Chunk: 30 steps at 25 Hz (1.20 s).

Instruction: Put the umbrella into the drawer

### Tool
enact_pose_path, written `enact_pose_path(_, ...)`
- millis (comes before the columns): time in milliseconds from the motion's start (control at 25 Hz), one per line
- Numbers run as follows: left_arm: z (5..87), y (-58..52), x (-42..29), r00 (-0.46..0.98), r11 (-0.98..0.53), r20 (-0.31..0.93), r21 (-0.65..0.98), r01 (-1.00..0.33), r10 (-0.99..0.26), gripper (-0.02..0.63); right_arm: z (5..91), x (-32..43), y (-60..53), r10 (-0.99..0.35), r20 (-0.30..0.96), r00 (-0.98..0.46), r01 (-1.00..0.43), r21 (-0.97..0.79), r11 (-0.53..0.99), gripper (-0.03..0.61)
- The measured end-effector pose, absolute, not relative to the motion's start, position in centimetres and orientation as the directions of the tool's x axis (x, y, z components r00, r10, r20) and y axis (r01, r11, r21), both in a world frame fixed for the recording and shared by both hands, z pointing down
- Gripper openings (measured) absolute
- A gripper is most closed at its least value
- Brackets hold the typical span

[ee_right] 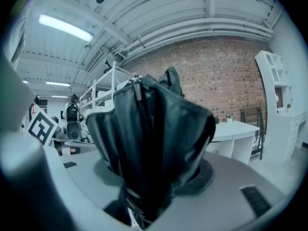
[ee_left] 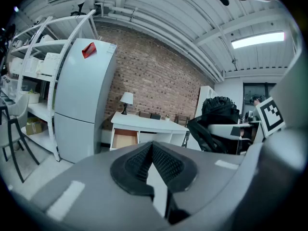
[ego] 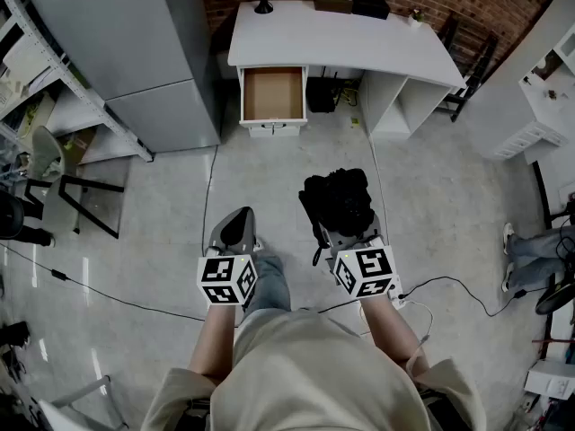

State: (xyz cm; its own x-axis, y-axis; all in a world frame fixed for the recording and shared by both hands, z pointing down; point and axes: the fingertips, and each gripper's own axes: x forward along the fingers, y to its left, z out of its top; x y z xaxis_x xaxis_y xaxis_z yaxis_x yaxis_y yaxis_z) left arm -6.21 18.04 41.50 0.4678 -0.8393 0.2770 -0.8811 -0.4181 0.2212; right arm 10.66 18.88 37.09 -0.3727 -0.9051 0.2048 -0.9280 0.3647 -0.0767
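Clamped in my right gripper point(ego: 349, 236) is the folded black fabric umbrella point(ego: 337, 200), left gripper point(ego: 235, 227) shut and empty, so I'd walk it to the open wooden drawer point(ego: 273, 94) well ahead and lay it in lengthwise.

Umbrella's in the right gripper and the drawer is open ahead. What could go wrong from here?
1. The umbrella is a loose, bulky bundle in the right gripper. Its folds may snag on the rim of the drawer or stick out above it.
2. A cable trails on the floor near the person's feet and could trip them on the walk to the desk.
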Motion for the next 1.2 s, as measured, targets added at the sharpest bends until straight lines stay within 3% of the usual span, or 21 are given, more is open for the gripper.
enact_pose_path(440, 39.3, 34.1, -3.0, 0.494, -0.448, 0.234, 0.222, -0.866, -0.838, 0.012, 35.2, 12.8, 35.0, -0.902, 0.178, -0.394, -0.919, -0.053, 0.391, 0.238)
enact_pose_path(1040, 37.9, 36.3, -2.2, 0.489, -0.444, 0.202, 0.229, -0.866, -0.849, 0.019, 34.0, 13.9, 37.4, -0.904, 0.140, -0.404, -0.914, -0.098, 0.394, 0.238)
enact_pose_path(1200, 37.8, 35.0, -2.2, 0.499, -0.451, 0.190, 0.244, -0.858, -0.845, 0.130, 34.2, 14.2, 36.2, -0.907, 0.143, -0.397, -0.917, -0.103, 0.385, 0.238)
